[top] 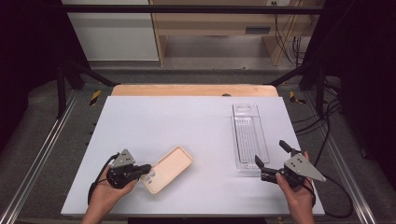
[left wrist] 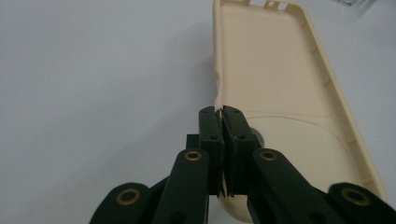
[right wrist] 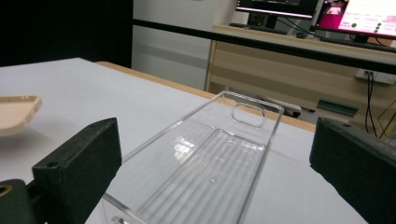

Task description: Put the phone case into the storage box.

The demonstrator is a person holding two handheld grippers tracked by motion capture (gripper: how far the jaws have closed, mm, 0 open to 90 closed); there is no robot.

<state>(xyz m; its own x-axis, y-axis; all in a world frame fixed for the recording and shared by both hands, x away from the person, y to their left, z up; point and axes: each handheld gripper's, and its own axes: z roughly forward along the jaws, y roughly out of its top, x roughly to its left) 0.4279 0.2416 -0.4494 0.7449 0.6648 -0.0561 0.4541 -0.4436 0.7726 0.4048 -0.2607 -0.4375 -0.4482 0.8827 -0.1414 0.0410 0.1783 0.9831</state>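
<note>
Left gripper (top: 148,168) low at the near left of the white counter (top: 187,121), fingers (left wrist: 232,135) pinched tight on the rim of the cream phone case (top: 167,169). Case lying open side up, angled away toward the middle of the counter, its near corner caught in the grip. From the left gripper view, the two black pads pressed together over the thin side wall, case (left wrist: 275,79) stretching away ahead, camera cut-out at the far end.

Over on the right: right gripper (top: 271,153) held just off the near end of the clear plastic tray (top: 250,137), fingers (right wrist: 79,163) spread wide, nothing between the pads. Tray lying lengthwise on the right half of the counter, hang-hole end pointing to the far edge, well apart from the case. From the right gripper view, tray (right wrist: 210,163) running straight up between the two open fingers, ribbed floor and raised rim plain to see, neither pad touching it. Cream case (right wrist: 16,112) off at the left edge there.
</note>
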